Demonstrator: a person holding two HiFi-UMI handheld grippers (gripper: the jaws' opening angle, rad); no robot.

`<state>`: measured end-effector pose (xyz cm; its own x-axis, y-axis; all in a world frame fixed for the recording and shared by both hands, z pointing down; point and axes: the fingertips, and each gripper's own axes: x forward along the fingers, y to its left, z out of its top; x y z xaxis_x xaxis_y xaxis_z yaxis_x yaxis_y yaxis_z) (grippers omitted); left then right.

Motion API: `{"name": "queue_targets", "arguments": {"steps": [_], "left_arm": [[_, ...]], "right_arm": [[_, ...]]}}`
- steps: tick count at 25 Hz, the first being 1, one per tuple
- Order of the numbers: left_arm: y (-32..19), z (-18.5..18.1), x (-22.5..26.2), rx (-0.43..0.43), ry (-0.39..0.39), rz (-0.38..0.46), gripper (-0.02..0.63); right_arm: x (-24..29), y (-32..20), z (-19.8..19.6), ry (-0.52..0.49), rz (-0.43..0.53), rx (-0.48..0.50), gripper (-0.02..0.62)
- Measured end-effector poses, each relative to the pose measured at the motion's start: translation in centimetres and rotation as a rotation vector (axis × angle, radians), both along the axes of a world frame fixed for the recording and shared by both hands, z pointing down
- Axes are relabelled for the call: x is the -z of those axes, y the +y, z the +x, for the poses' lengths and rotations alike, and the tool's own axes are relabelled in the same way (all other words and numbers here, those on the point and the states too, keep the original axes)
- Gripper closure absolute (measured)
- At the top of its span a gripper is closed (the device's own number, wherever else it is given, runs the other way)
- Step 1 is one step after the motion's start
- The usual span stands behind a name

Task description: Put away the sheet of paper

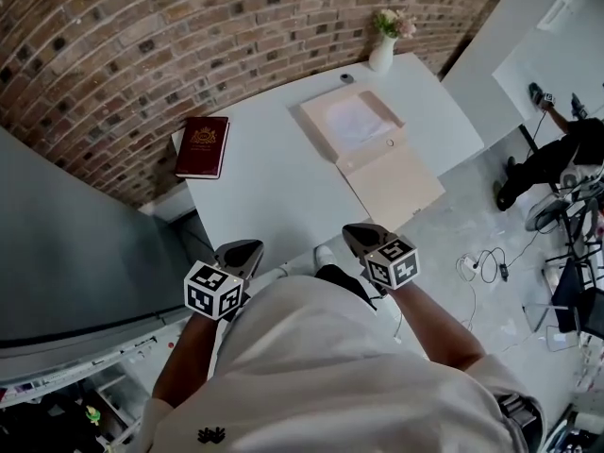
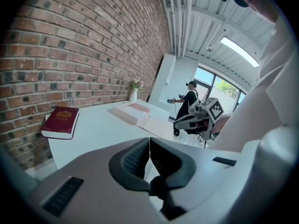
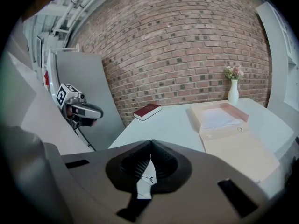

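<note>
The flat white paper sheet (image 1: 357, 121) in the beige cardboard box (image 1: 396, 189) was seen whole only from the head view; the left gripper (image 2: 149, 146) and right gripper (image 3: 150, 154) were pressed together, empty.

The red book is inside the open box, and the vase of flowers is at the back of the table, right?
No. The red book is not inside the open box; it lies on the table, left of the box and apart from it, as the head view shows. The box holds a white sheet. The vase of flowers is at the back of the table.
</note>
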<state>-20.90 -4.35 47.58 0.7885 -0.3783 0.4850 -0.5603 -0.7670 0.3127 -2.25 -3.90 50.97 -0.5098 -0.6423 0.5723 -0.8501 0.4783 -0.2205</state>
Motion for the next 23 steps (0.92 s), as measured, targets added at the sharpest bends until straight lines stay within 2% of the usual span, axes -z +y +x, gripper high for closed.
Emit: {"name": "queue_targets", "arguments": {"steps": [9, 23], "left_arm": [[-2.2, 2.5, -0.3, 0.002, -0.011, -0.014, 0.581], [-8.9, 10.0, 0.6, 0.015, -0.021, 0.001, 0.581]], "right_arm": [[0.1, -2.2, 1.7, -0.023, -0.008, 0.009, 0.568], [-2.1, -10.1, 9.8, -0.02, -0.046, 0.012, 0.568]]}}
